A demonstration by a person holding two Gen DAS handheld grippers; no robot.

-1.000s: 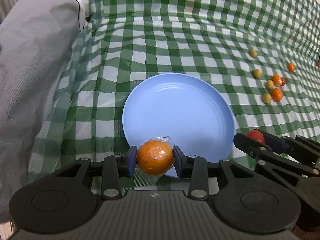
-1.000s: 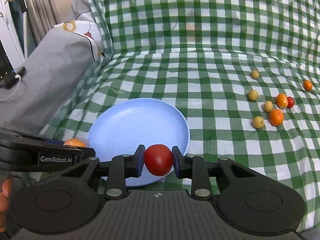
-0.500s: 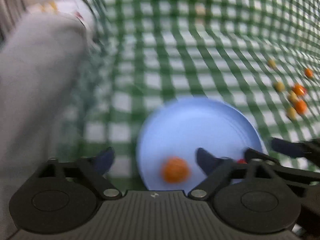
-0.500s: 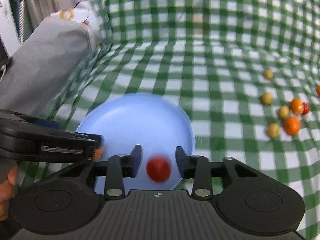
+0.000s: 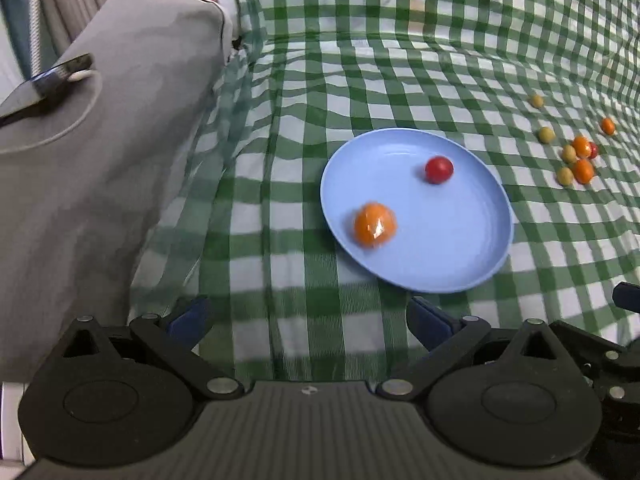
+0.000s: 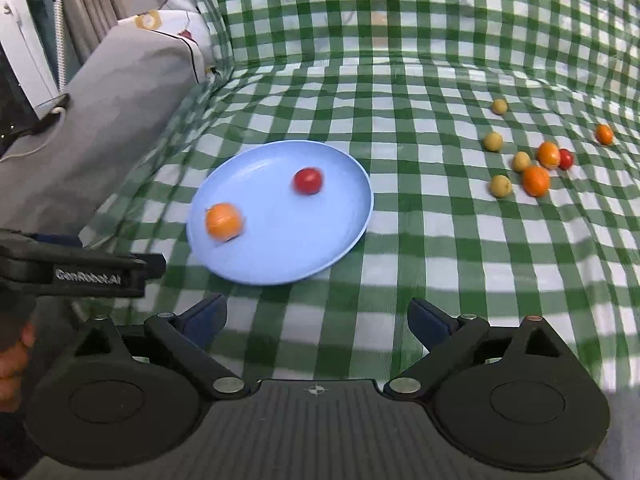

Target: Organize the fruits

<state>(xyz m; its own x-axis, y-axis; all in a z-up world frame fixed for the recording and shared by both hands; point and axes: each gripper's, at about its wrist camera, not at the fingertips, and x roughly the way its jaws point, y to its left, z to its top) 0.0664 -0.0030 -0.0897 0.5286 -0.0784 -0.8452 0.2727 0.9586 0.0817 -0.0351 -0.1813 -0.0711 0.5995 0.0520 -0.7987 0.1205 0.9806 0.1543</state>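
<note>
Surface: green-and-white checked cloth (image 6: 400,240), grey cushion (image 5: 100,160) along its left side.
Plate: blue plate (image 6: 320,252) on the cloth, ahead of both grippers.
On the plate: wrapped orange fruit (image 6: 223,221) near the left rim; red tomato (image 6: 307,180) further back, apart from it.
Loose fruit: small orange, yellow and red fruits (image 6: 536,180) clustered on the cloth, well right of the plate.
Left gripper (image 5: 308,320): jaws wide apart, nothing between them, over bare cloth short of the plate.
Right gripper (image 6: 318,322): jaws just opened wide, empty, over cloth just short of the plate.
</note>
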